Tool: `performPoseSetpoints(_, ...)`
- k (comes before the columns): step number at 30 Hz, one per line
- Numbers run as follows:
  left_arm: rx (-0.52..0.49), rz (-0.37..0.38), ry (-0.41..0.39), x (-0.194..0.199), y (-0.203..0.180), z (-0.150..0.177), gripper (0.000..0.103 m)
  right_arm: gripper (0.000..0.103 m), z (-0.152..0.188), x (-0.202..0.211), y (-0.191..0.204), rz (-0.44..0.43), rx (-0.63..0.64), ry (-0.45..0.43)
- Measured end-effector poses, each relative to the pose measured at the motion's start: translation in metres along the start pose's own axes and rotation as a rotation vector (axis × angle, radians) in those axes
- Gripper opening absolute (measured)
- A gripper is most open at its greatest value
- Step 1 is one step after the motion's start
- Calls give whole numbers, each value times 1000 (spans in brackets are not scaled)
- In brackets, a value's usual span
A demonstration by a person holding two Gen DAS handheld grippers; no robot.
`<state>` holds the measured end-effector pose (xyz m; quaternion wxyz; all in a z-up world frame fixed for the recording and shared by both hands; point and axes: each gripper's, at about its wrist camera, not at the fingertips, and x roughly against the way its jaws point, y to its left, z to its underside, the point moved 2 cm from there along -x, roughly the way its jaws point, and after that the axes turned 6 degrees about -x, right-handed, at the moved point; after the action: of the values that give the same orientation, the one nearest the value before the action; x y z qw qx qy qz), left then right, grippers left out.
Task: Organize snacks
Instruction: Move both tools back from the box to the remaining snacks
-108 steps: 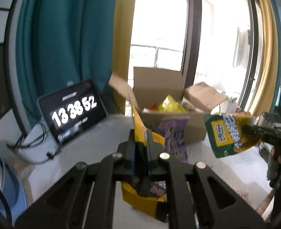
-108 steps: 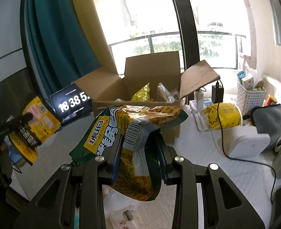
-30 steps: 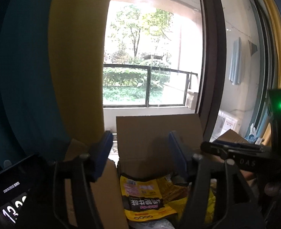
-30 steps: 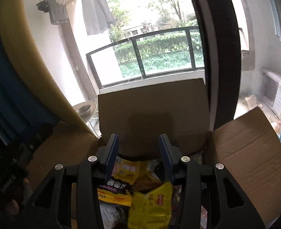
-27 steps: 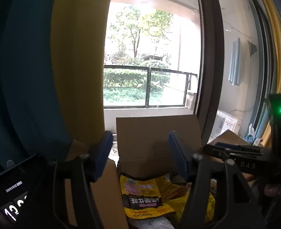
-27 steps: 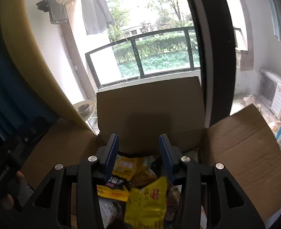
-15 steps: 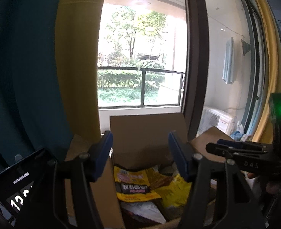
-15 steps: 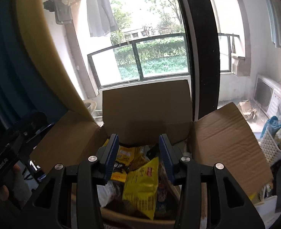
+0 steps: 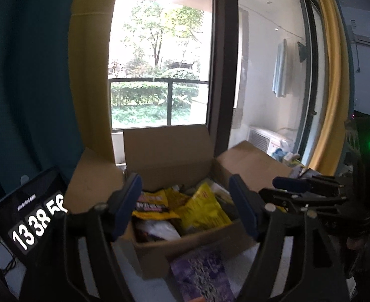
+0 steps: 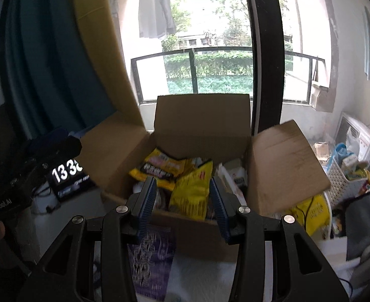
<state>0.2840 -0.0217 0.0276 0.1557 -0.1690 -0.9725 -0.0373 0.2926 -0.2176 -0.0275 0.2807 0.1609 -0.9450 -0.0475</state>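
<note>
An open cardboard box (image 9: 167, 151) (image 10: 202, 115) stands on the table with its flaps spread. Several snack bags lie inside, among them a yellow and black bag (image 9: 151, 205) (image 10: 159, 168) and a yellow bag (image 9: 205, 209) (image 10: 192, 191). A purple snack bag (image 9: 200, 274) (image 10: 149, 259) lies on the table against the box's near side. My left gripper (image 9: 185, 201) is open and empty, above and in front of the box. My right gripper (image 10: 182, 201) is open and empty, just short of the box's near wall. It also shows at the right of the left wrist view (image 9: 300, 188).
A tablet (image 9: 29, 216) (image 10: 69, 178) showing a clock leans left of the box. A white basket of items (image 10: 348, 178) and a yellow pouch (image 10: 313, 211) are to the right. Teal and yellow curtains (image 9: 34, 75) and a window lie behind.
Both grippers held snack bags 3.6 s ago; those bags now lie in the box. Over the last second both open grippers have drawn back from over the box, bringing the purple bag into view.
</note>
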Motion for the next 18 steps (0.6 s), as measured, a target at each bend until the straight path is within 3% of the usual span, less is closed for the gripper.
performPoseSetpoints(13, -34, 23, 73, 52, -29, 47, 74, 46, 52, 52, -6, -14, -9, 30)
performPoseSetpoints(18, -9, 38, 133, 65, -38, 78, 74, 58, 83, 66, -8, -3, 15, 64)
